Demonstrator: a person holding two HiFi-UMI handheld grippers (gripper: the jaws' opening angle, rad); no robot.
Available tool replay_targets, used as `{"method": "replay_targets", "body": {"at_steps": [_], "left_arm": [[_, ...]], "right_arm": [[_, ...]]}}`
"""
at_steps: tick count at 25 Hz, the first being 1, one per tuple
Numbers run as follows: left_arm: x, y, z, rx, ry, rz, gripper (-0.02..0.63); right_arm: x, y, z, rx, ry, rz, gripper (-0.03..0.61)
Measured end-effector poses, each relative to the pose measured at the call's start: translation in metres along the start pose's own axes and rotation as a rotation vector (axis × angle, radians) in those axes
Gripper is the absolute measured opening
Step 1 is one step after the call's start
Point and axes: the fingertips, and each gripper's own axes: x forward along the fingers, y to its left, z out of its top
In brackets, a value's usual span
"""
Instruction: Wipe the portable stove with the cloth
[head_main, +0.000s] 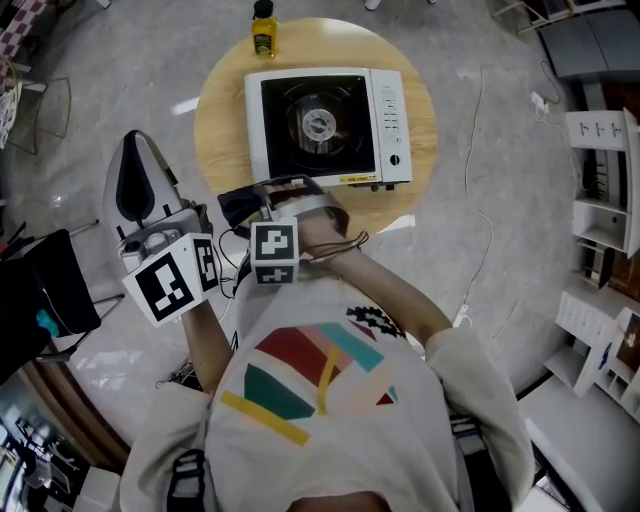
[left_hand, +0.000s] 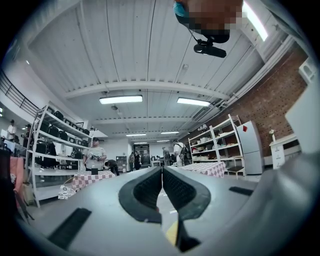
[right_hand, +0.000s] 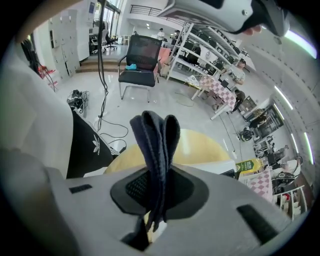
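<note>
The white portable stove (head_main: 325, 125) with a black burner top sits on a round wooden table (head_main: 225, 110). My right gripper (head_main: 270, 195) hovers at the table's near edge, just in front of the stove's near left corner. It is shut on a folded dark navy cloth (right_hand: 155, 145), whose folds stick out past the jaws; the same cloth (head_main: 238, 207) shows dark at the table's rim. My left gripper (head_main: 140, 140) is held off the table to the left, tilted up. Its jaws are shut (left_hand: 161, 185) on nothing and face the ceiling.
A yellow bottle (head_main: 263, 30) stands at the table's far edge, behind the stove. A black office chair (right_hand: 142, 60) is on the floor beyond the table. A black bag (head_main: 55, 290) sits at the left, white shelves (head_main: 605, 180) at the right, cables (head_main: 480, 240) across the floor.
</note>
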Motion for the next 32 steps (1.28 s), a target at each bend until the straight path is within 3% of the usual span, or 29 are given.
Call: {"method": "replay_targets", "body": {"at_steps": [8, 12, 26, 32], "left_arm": [[0.003, -0.012, 0.003, 0.003, -0.003, -0.025, 0.008], [0.005, -0.014, 0.002, 0.002, 0.001, -0.032, 0.008], [0.011, -0.033, 0.000, 0.014, 0.008, -0.063, 0.008], [0.013, -0.044, 0.003, 0.023, 0.003, -0.082, 0.008]], "right_arm": [[-0.009, 0.001, -0.028, 0.054, 0.009, 0.000, 0.032], [-0.016, 0.003, -0.056, 0.028, 0.037, 0.008, 0.032], [-0.052, 0.008, -0.203, 0.058, 0.219, 0.002, 0.032], [-0.065, 0.008, -0.247, 0.067, 0.282, -0.002, 0.032]]}}
